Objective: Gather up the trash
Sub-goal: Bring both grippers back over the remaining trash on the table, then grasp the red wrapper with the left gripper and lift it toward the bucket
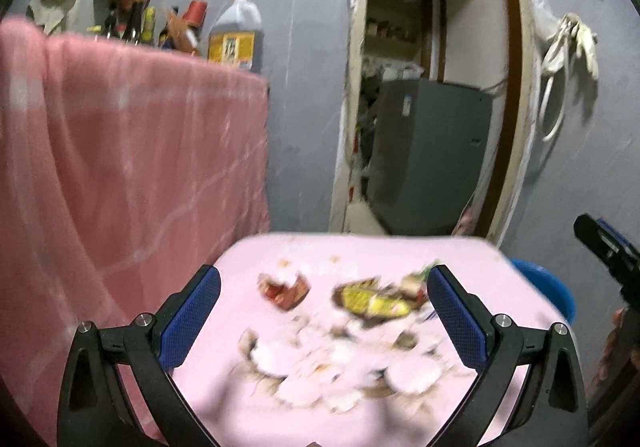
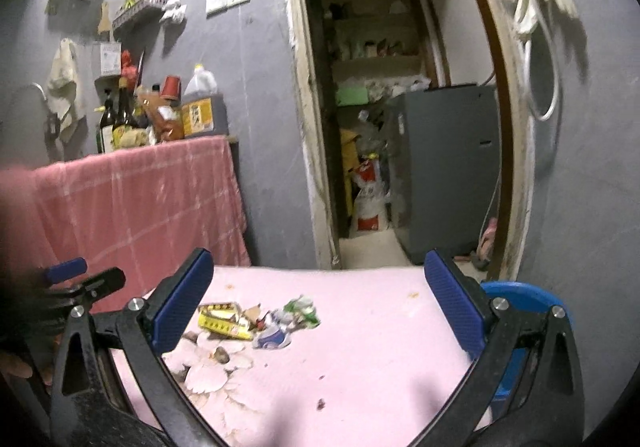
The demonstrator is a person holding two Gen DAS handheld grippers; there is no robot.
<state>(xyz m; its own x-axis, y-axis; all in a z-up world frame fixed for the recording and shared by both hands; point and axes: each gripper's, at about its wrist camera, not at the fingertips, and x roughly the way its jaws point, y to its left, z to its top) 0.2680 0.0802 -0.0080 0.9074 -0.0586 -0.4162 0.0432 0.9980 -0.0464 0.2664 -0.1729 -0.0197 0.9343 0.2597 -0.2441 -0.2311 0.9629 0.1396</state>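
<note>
My left gripper (image 1: 323, 317) and right gripper (image 2: 318, 299) are both spread, empty. Wrappers (image 2: 228, 319) lie mid-table (image 2: 380, 347), ahead. They look light, crinkly, likely slippery; I would pinch a raised fold.

A: Dim indoor light — left wrist view motion-blurred, the wrappers (image 1: 370, 301) smeared.
B: Right sharper; soft shadows on the pink tabletop (image 2: 360, 347) — fisheye bends edges, corners black.
</note>
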